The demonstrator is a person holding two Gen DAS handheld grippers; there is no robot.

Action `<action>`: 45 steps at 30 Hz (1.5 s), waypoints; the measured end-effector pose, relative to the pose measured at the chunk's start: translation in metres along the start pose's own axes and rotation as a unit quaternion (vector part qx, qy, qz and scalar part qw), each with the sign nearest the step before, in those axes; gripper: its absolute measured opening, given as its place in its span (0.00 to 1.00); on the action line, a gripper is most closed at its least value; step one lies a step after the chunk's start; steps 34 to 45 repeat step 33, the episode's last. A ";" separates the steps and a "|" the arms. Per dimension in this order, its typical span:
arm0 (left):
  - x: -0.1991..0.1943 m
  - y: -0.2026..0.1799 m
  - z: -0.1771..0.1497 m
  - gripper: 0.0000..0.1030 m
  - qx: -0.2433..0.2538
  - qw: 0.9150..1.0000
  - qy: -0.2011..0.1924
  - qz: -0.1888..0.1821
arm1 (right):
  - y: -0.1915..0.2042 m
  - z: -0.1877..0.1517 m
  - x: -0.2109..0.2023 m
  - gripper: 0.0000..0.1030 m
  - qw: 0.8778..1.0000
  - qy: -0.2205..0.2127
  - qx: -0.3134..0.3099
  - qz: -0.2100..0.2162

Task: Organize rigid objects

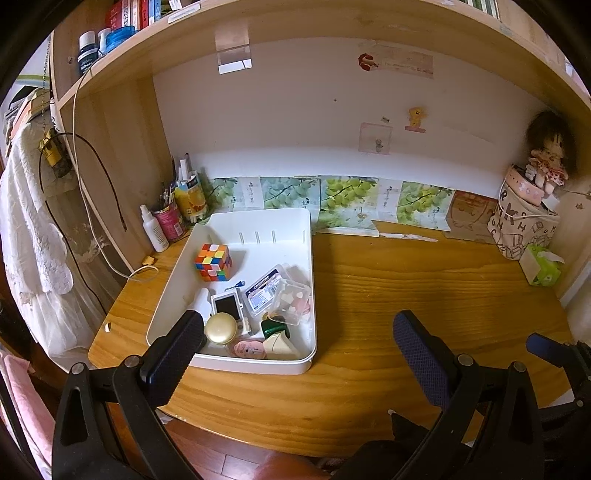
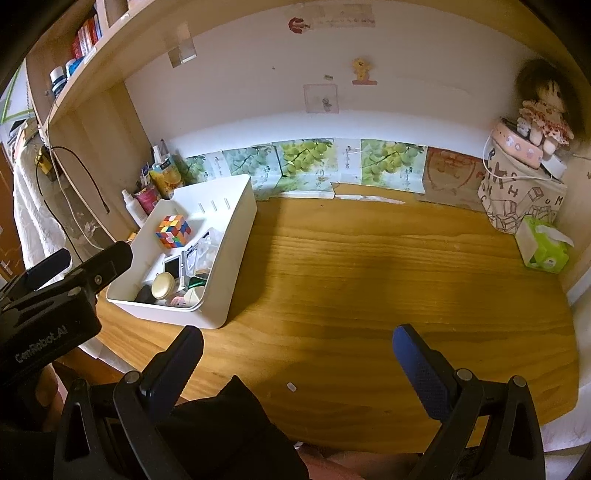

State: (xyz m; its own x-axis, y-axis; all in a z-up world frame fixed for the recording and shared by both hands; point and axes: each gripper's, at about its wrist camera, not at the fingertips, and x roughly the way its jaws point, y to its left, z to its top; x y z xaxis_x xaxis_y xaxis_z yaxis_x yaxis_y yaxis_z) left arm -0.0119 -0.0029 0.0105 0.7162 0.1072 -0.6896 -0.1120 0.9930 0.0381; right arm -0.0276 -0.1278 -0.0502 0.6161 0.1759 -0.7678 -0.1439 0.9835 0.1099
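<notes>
A white bin stands on the left of the wooden desk. It holds a colour cube, a clear plastic case, a round cream lid, a white-framed black item and other small things. My left gripper is open and empty, just in front of the bin's near edge. My right gripper is open and empty over the bare desk, to the right of the bin. The cube shows there too, and the left gripper beside the bin.
Cans with pens and a white bottle stand behind the bin at the left wall. A printed fabric bag with a doll and a green tissue pack sit at the right. A shelf overhangs.
</notes>
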 end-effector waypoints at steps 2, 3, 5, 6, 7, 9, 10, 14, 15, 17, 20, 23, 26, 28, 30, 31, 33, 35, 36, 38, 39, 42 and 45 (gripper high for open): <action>0.000 -0.001 0.001 0.99 0.001 1.000 -0.002 -0.003 | -0.001 0.000 0.001 1.00 1.000 0.002 0.001 0.000; 0.000 -0.002 0.001 0.99 0.002 1.000 -0.003 -0.004 | -0.002 0.000 0.001 1.00 1.000 0.003 0.001 0.000; 0.000 -0.003 0.002 0.99 0.004 1.000 -0.004 -0.005 | -0.003 0.001 0.002 1.00 1.000 0.005 0.004 0.001; 0.000 -0.003 0.002 0.99 0.004 1.000 -0.005 -0.004 | -0.002 0.001 0.003 1.00 1.000 0.006 0.005 0.001; 0.000 -0.003 0.002 0.99 0.004 1.000 -0.005 -0.003 | -0.002 0.001 0.004 1.00 1.000 0.007 0.005 0.001; 0.001 -0.001 0.003 0.99 0.001 1.000 -0.006 0.001 | -0.001 0.003 0.007 1.00 1.000 0.010 0.004 0.004; 0.001 -0.001 0.004 0.99 0.000 1.000 -0.006 0.002 | 0.000 0.003 0.007 1.00 1.000 0.011 0.003 0.005; 0.001 0.001 0.005 0.99 -0.003 1.000 -0.008 0.006 | 0.004 0.005 0.012 1.00 1.000 0.015 -0.003 0.011; 0.001 0.001 0.005 0.99 -0.004 1.000 -0.009 0.005 | 0.003 0.006 0.013 1.00 1.000 0.015 -0.004 0.012; 0.001 0.002 0.006 0.99 -0.005 1.000 -0.010 0.007 | 0.003 0.007 0.014 1.00 1.000 0.016 -0.005 0.014; 0.002 0.001 0.007 0.99 -0.007 1.000 -0.010 0.009 | 0.003 0.008 0.017 1.00 1.000 0.020 -0.008 0.016; 0.003 0.001 0.008 0.99 -0.006 1.000 -0.010 0.009 | 0.003 0.009 0.018 1.00 1.000 0.022 -0.009 0.018; 0.003 0.001 0.008 0.99 -0.006 1.000 -0.010 0.009 | 0.004 0.009 0.018 1.00 1.000 0.022 -0.009 0.017; 0.003 0.001 0.008 0.99 -0.006 1.000 -0.010 0.009 | 0.004 0.010 0.019 1.00 1.000 0.024 -0.008 0.017; 0.003 0.000 0.008 0.99 -0.006 1.000 -0.010 0.009 | 0.004 0.010 0.021 1.00 0.999 0.026 -0.007 0.018; 0.004 0.000 0.008 0.99 -0.006 1.000 -0.010 0.009 | 0.004 0.010 0.021 1.00 0.999 0.027 -0.007 0.018; 0.004 0.000 0.008 0.99 -0.007 1.000 -0.009 0.009 | 0.004 0.011 0.022 1.00 0.999 0.028 -0.007 0.018; 0.004 0.000 0.008 0.99 -0.007 1.000 -0.009 0.009 | 0.004 0.011 0.022 1.00 0.999 0.028 -0.007 0.018; 0.004 0.000 0.008 0.99 -0.007 1.000 -0.009 0.009 | 0.004 0.011 0.022 1.00 0.999 0.028 -0.007 0.018; 0.004 0.000 0.008 0.99 -0.007 1.000 -0.009 0.009 | 0.004 0.011 0.022 1.00 0.999 0.028 -0.007 0.018; 0.004 0.000 0.008 0.99 -0.007 1.000 -0.009 0.009 | 0.004 0.011 0.022 1.00 0.999 0.028 -0.007 0.018; 0.004 0.000 0.008 0.99 -0.007 1.000 -0.009 0.009 | 0.004 0.011 0.022 1.00 0.999 0.028 -0.007 0.018; 0.004 0.000 0.008 0.99 -0.007 1.000 -0.009 0.009 | 0.004 0.011 0.022 1.00 0.999 0.028 -0.007 0.018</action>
